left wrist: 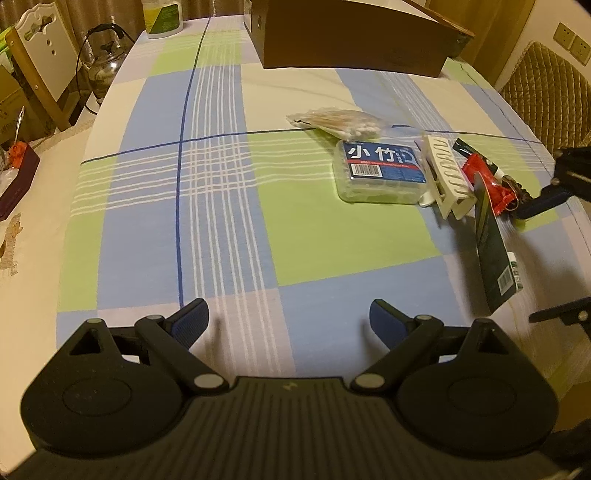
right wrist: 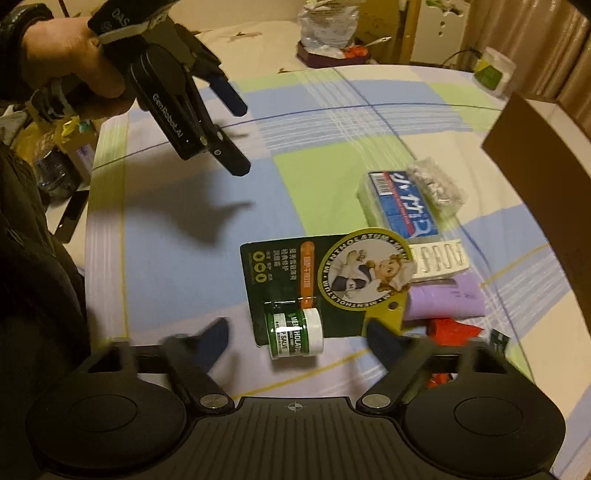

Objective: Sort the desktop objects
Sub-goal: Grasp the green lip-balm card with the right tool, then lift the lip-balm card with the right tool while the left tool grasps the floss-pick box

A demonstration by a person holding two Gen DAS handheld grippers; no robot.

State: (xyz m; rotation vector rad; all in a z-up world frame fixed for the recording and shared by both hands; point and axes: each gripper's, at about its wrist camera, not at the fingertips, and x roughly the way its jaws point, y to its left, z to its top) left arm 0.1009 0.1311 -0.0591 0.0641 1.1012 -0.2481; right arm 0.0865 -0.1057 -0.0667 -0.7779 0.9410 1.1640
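A green Mentholatum lip-salve card (right wrist: 314, 284) lies between my right gripper's (right wrist: 299, 338) open fingers; in the left wrist view it (left wrist: 493, 254) stands on edge. A blue floss-pick box (left wrist: 380, 171) (right wrist: 402, 206), a cotton-swab bag (left wrist: 336, 120) (right wrist: 436, 186), a white hair clip (left wrist: 448, 177) (right wrist: 437, 260), a purple pack (right wrist: 443, 299) and a red wrapper (left wrist: 487, 181) (right wrist: 452, 328) lie clustered. My left gripper (left wrist: 288, 321) (right wrist: 236, 136) is open and empty over the cloth.
A brown wooden box (left wrist: 354, 33) (right wrist: 535, 147) stands at the table's far side. A plaid cloth (left wrist: 221, 184) covers the table. A bottle (left wrist: 162, 18), a chair (left wrist: 40, 62) and a glass kettle (left wrist: 103, 62) sit at the left.
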